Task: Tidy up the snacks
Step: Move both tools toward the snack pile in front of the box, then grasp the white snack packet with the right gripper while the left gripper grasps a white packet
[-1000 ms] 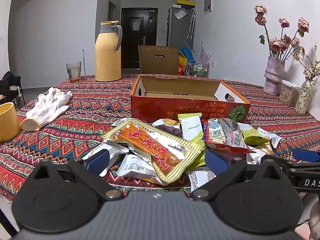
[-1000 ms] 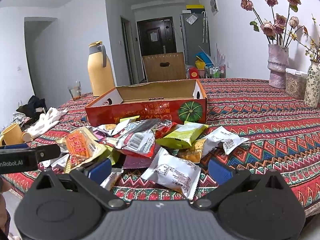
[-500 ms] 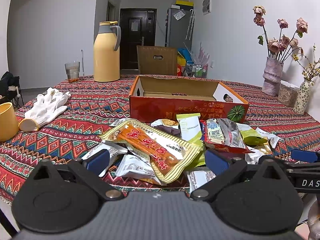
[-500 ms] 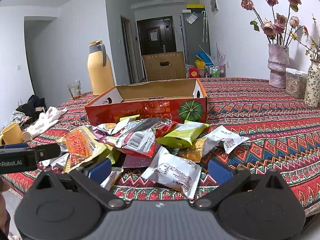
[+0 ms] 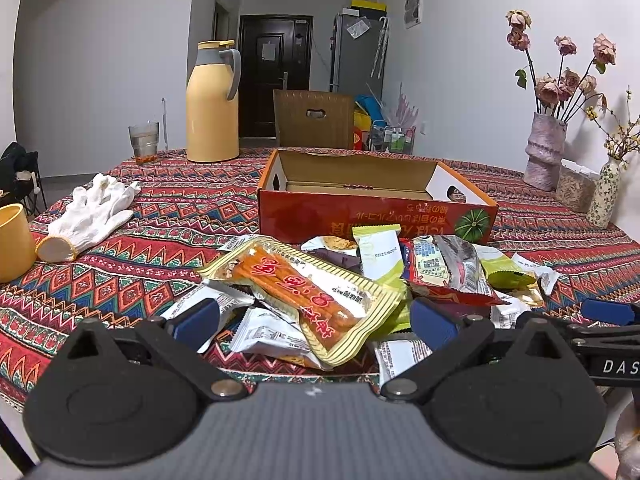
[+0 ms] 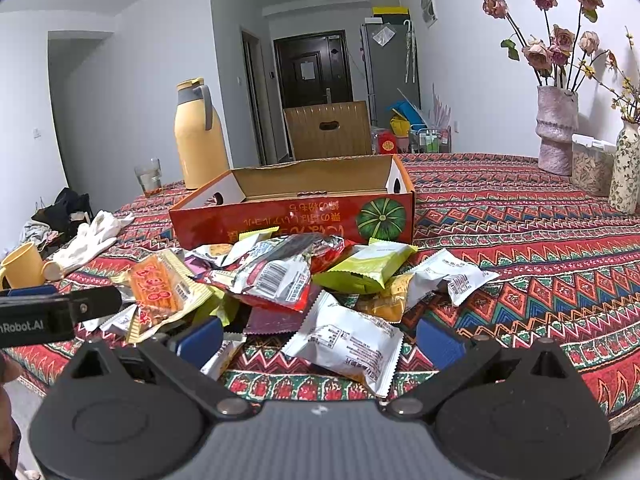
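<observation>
I read "DAS" on the right hand-held gripper (image 5: 608, 312) at my left view's edge, and "nRobot.AI" on the left hand-held gripper (image 6: 60, 308) in my right view. A green-white packet (image 5: 378, 254) shows "2025/12/25". The red box's (image 6: 296, 220) characters are upside down and unreadable.

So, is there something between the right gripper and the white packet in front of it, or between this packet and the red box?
Nothing stands between the open right gripper and the white packet, which lies right before its fingers. Between the packet and the red box lies the snack pile: a red packet and a green packet. Lifting over them should clear the way.
</observation>
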